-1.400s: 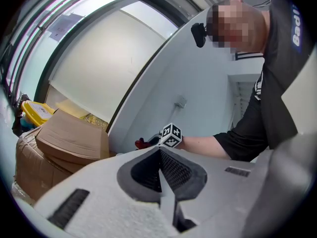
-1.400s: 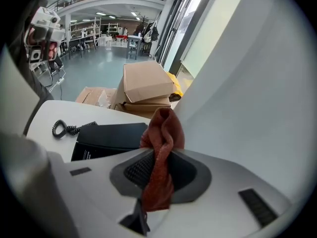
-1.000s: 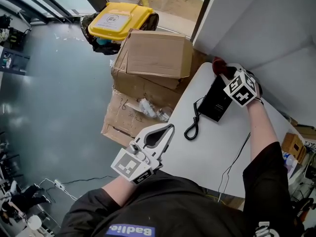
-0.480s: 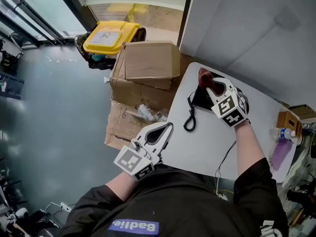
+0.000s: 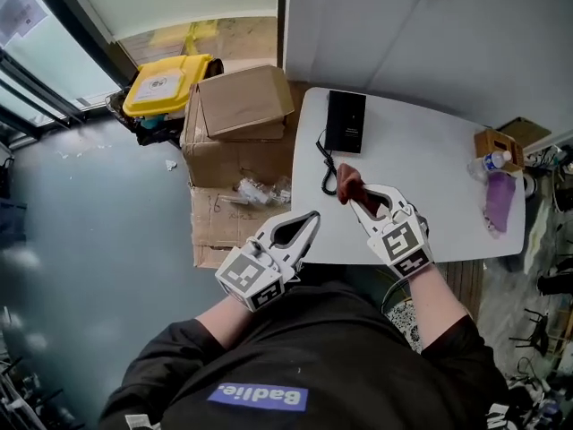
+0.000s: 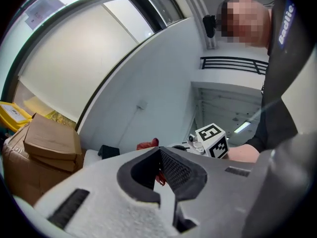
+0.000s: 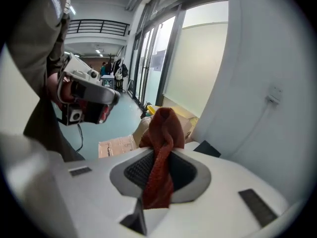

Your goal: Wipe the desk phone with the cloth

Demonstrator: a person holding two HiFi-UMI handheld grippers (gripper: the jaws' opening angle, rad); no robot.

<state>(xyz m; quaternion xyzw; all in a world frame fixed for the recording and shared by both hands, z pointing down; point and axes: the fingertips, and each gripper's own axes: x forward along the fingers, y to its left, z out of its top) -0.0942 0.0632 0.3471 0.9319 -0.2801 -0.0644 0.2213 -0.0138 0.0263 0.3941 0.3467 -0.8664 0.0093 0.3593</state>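
Observation:
The black desk phone (image 5: 345, 121) lies flat at the far left of the white table (image 5: 430, 195), and its coiled cord (image 5: 327, 173) runs toward me. My right gripper (image 5: 352, 193) hovers over the table's near part, well short of the phone, shut on a dark red cloth (image 5: 346, 183). In the right gripper view the cloth (image 7: 161, 152) hangs bunched between the jaws, with a corner of the phone (image 7: 207, 148) behind. My left gripper (image 5: 309, 219) is at the table's near left edge, shut and holding nothing. The left gripper view shows the phone (image 6: 108, 151) and the cloth (image 6: 147, 144) beyond the jaws.
Cardboard boxes (image 5: 242, 106) are stacked on the floor against the table's left side, with a yellow-lidded bin (image 5: 166, 83) beyond them. A water bottle (image 5: 491, 161), a small brown box (image 5: 499, 141) and a purple item (image 5: 497, 200) sit at the table's right end. A wall runs behind.
My right gripper has drawn back from the phone toward me, the cloth still in it. The phone is now uncovered. The left gripper stays shut by the table's edge.

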